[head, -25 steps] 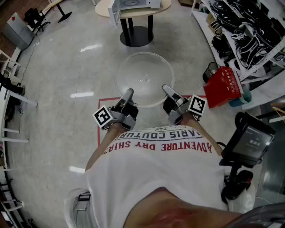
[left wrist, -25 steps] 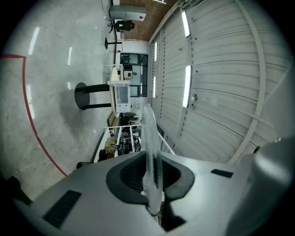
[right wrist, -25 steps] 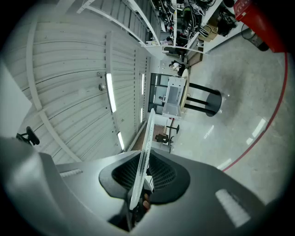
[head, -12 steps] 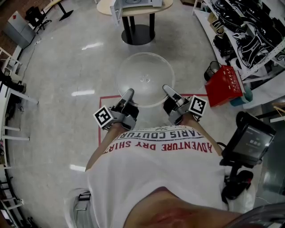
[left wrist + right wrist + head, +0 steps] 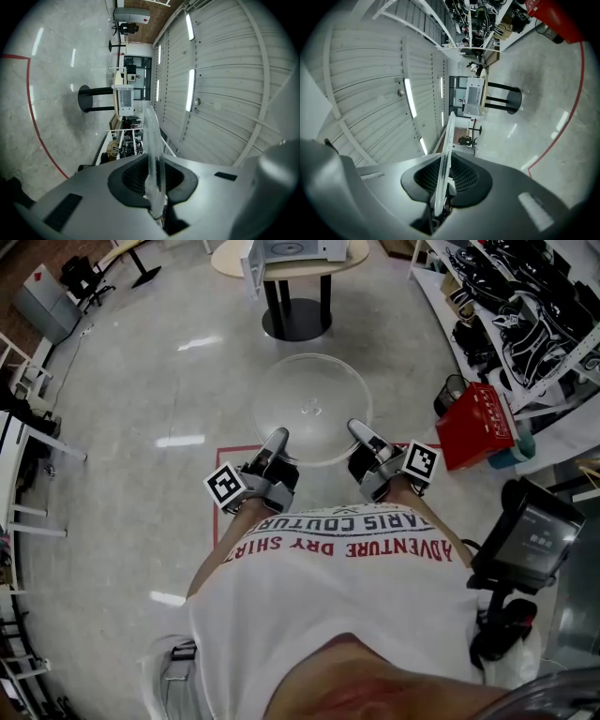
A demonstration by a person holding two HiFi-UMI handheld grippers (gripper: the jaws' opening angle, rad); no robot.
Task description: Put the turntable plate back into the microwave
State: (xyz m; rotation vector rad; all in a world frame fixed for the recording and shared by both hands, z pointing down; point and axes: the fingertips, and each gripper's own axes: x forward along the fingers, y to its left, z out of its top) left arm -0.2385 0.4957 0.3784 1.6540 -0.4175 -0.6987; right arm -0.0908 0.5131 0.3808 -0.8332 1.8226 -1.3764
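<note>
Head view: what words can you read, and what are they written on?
"ADVENTURE DRY SHIRT": on the person's white T-shirt, upside down in the head view.
"ARIS COUTUR": same shirt, the line beside it, with its ends cut off.
Red bag: its print is too small to read.

Glossy grey floor (image 5: 141, 381), red tape line (image 5: 239, 447), round table (image 5: 228, 261)

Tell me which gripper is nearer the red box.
The right gripper, holding the turntable plate on the side toward the red box; the left gripper holds the rim farther away.
</note>
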